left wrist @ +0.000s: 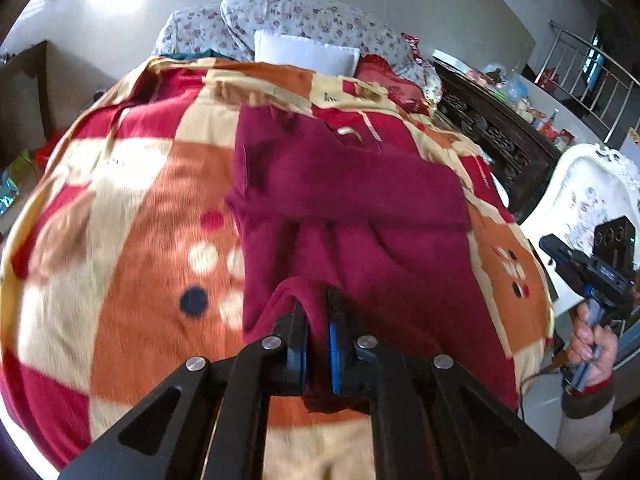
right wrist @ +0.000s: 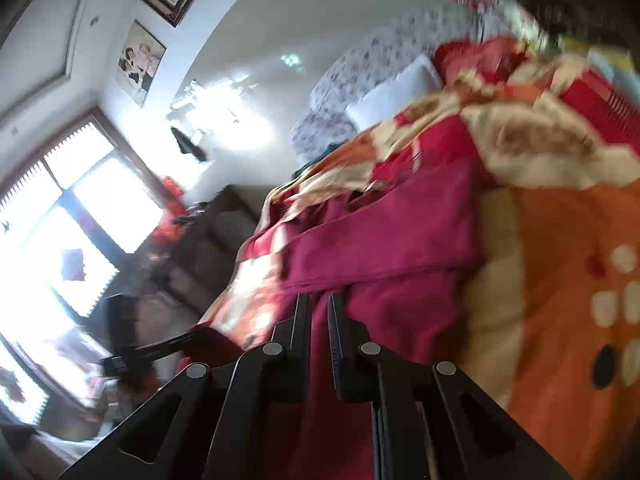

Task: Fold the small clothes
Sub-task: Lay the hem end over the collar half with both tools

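Observation:
A dark red fleece garment (left wrist: pixel 360 200) lies spread on a patterned orange, cream and red blanket (left wrist: pixel 132 208) on a bed. My left gripper (left wrist: pixel 318 304) is shut on the garment's near edge, and a raised fold of the fleece bulges up between its blue pads. In the right wrist view the same garment (right wrist: pixel 392 232) runs away from me. My right gripper (right wrist: pixel 319 308) has its jaws nearly together, and the red fleece fills the narrow gap between them. In the left wrist view a hand (left wrist: pixel 592 344) holds a gripper handle beyond the blanket's right edge.
Floral pillows (left wrist: pixel 280 20) and a white pillow (left wrist: pixel 308 54) lie at the head of the bed. A dark carved cabinet (left wrist: pixel 496 136) and a white ornate chair (left wrist: pixel 588 196) stand to the right. A bright window (right wrist: pixel 80 216) and dark furniture (right wrist: pixel 208 248) are beside the bed.

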`<control>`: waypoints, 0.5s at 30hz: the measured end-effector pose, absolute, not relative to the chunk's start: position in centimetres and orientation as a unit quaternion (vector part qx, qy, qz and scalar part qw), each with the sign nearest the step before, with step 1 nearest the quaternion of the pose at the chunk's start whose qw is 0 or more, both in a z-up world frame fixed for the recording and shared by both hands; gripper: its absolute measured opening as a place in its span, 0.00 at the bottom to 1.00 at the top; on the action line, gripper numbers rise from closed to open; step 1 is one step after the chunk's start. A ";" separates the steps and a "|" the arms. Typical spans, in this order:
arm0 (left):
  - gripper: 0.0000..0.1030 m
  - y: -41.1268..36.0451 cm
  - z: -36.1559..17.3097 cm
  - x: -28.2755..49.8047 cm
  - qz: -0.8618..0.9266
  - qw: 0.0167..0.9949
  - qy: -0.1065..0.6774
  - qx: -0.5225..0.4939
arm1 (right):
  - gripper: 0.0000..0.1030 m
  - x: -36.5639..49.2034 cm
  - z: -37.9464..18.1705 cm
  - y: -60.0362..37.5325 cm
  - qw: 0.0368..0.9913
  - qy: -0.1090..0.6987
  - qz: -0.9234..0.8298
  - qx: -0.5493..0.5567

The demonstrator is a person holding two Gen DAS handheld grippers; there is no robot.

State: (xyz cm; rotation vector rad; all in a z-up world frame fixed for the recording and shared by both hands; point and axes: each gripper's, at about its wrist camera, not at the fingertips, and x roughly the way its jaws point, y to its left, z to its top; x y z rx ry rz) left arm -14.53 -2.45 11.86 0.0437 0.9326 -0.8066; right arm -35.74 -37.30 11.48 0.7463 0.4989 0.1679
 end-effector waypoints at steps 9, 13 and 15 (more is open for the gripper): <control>0.07 -2.8 11.7 -15.6 -0.383 0.818 0.426 0.053 | 0.47 -40.2 6.4 -32.6 0.842 0.407 0.111 0.337; 0.07 -2.1 11.6 -15.6 -0.379 0.818 0.430 0.049 | 0.47 -42.7 3.0 -31.4 0.806 0.455 0.116 0.361; 0.07 -2.1 11.6 -15.7 -0.377 0.819 0.430 0.051 | 0.47 -43.1 1.6 -30.8 0.789 0.464 0.127 0.381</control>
